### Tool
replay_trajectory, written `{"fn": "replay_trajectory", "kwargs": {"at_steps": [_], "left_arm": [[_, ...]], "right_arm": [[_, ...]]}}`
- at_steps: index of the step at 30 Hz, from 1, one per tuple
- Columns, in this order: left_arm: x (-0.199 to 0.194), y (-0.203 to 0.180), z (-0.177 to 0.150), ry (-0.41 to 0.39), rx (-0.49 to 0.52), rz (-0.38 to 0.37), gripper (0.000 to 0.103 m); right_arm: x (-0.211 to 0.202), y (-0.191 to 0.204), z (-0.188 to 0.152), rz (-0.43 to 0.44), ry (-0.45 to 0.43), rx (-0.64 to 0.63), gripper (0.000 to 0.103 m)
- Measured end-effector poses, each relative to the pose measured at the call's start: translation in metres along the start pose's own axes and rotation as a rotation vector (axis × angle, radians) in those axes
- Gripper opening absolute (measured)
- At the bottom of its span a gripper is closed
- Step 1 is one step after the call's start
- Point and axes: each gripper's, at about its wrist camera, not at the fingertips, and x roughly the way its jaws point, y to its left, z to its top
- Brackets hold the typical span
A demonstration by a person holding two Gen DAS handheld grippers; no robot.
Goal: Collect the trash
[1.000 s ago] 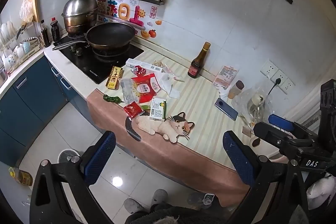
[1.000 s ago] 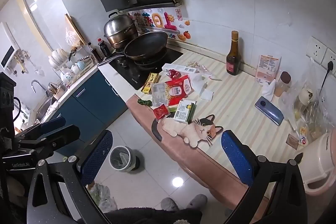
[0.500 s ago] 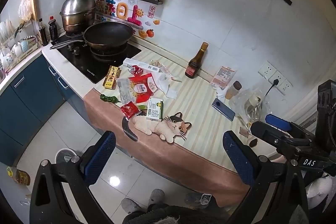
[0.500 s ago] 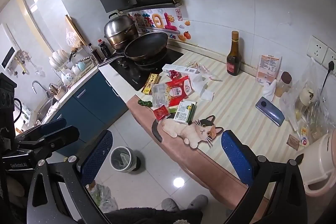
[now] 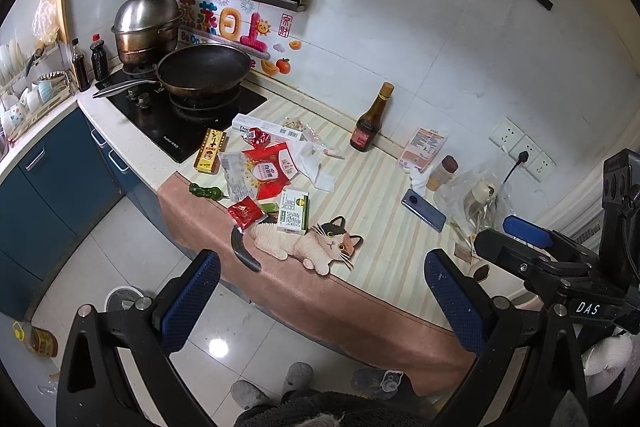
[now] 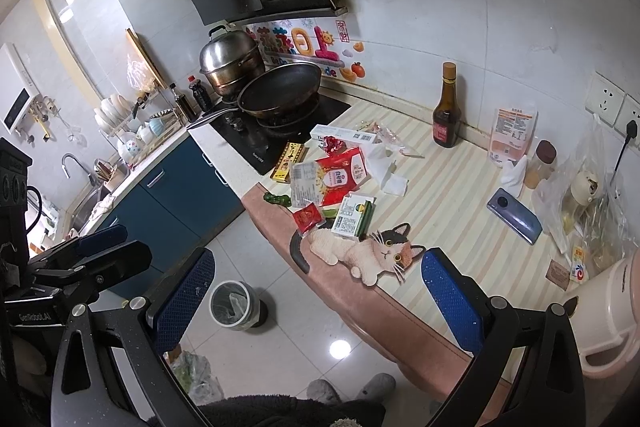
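Both tools, left tool (image 5: 316, 293) and right tool (image 6: 318, 293), are held spread and empty short of the worktop (image 5: 384, 183); wrappers (image 5: 268, 173) are heaped at 11 o'clock, the bin (image 6: 234, 305) at 7.

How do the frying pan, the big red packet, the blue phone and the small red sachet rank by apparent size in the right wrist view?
Largest to smallest as they look:
1. frying pan
2. big red packet
3. blue phone, looking close to the packet, so these two are unsure
4. small red sachet
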Motion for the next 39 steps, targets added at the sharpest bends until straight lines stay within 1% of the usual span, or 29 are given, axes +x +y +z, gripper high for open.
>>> {"fn": "replay_trajectory", "kwargs": {"at_steps": [34, 39], "left_arm": [[-0.0014, -0.0037, -0.0011, -0.001, -0.001, -0.016, 0.103], [-0.0009, -0.0040, -0.0016, -0.001, -0.001, -0.016, 0.103]], "right_arm": [[0.0036, -0.0016, 0.0006, 0.004, 0.003, -0.001, 0.103], [0.0032, 0.0004, 0.0054, 0.003, 0.004, -0.001, 0.103]]}}
